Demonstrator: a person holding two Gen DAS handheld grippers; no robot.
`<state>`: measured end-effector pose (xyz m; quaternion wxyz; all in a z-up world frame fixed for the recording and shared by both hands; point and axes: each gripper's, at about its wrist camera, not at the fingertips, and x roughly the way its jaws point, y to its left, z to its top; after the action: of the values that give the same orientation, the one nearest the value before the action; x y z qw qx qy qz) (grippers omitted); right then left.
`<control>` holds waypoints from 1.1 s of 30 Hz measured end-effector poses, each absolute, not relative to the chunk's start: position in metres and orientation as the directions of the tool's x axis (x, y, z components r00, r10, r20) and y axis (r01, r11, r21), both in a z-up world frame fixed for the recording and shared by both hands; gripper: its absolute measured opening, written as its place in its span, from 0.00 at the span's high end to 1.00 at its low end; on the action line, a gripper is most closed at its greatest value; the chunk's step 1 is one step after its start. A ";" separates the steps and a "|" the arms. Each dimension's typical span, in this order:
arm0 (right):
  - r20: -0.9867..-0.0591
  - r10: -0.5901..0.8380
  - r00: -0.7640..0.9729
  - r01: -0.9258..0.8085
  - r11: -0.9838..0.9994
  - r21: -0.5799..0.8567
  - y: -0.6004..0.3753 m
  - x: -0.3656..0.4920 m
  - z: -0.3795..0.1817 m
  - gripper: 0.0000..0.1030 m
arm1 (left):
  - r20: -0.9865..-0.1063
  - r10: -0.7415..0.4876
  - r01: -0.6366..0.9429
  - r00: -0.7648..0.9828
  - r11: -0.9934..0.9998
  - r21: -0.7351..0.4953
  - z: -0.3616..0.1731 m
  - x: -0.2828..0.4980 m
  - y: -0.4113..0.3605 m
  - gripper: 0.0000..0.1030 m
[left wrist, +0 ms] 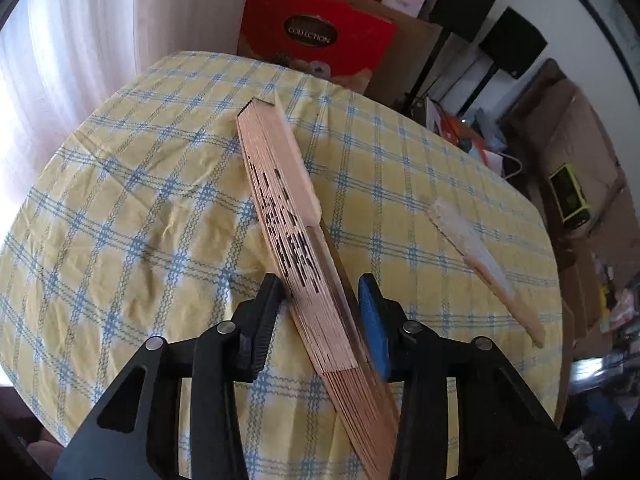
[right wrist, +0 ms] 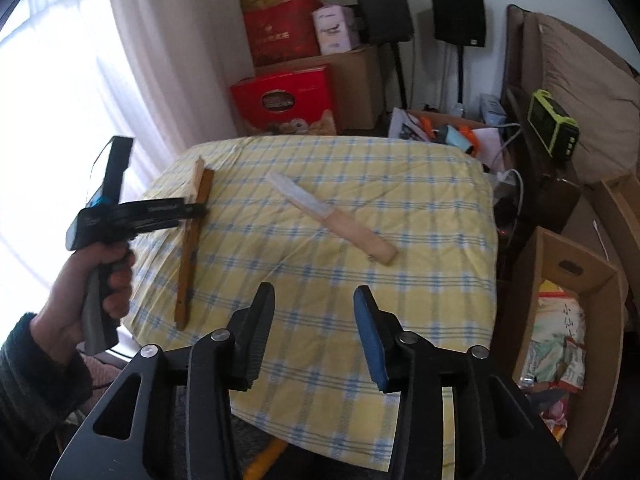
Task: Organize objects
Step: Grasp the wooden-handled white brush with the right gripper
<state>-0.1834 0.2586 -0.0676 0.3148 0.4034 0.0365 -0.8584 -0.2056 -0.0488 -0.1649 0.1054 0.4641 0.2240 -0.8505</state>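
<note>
A folded brown wooden fan [left wrist: 280,184] lies slanted on the yellow-and-blue checked tablecloth [left wrist: 120,220]. My left gripper [left wrist: 322,292] is shut on its carved middle, with the black and blue pads against its sides. The right wrist view shows the same fan [right wrist: 188,264] near the table's left edge, with the left gripper [right wrist: 196,210] clamped across it and a hand [right wrist: 100,276] on the handle. A second, paler folded fan [right wrist: 332,216] lies apart at mid-table, also visible as the pale fan [left wrist: 488,268] from the left wrist. My right gripper [right wrist: 314,296] is open and holds nothing, above the near part of the table.
Red gift boxes [right wrist: 284,98] and cardboard cartons stand behind the table, with black speakers [right wrist: 458,16] on stands. An open cardboard box [right wrist: 568,320] of packets sits on the floor at right. A green device [right wrist: 554,124] and clutter lie beyond the right edge. A curtain [right wrist: 60,80] hangs at left.
</note>
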 end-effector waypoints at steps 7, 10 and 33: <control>-0.720 -0.483 -0.498 0.563 -0.812 0.155 0.261 -0.193 -0.060 0.52 | -0.818 0.067 0.349 -0.572 -0.882 -0.316 -0.152 -0.195 -0.052 0.78; -0.723 -0.479 -0.498 0.583 -0.802 0.129 0.251 -0.200 -0.058 0.51 | -0.803 0.091 0.331 -0.589 -0.880 -0.342 -0.146 -0.187 -0.056 0.79; -0.818 -0.339 -0.465 0.682 -0.726 -0.087 0.160 -0.262 -0.140 0.80 | -0.723 0.055 0.301 -0.688 -0.885 -0.354 -0.107 -0.155 -0.083 0.79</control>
<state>-0.2622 0.1602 -0.1403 0.3075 0.4160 0.2062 -0.8306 -0.1552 -0.0831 -0.1066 0.0690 0.3888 0.2293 -0.8897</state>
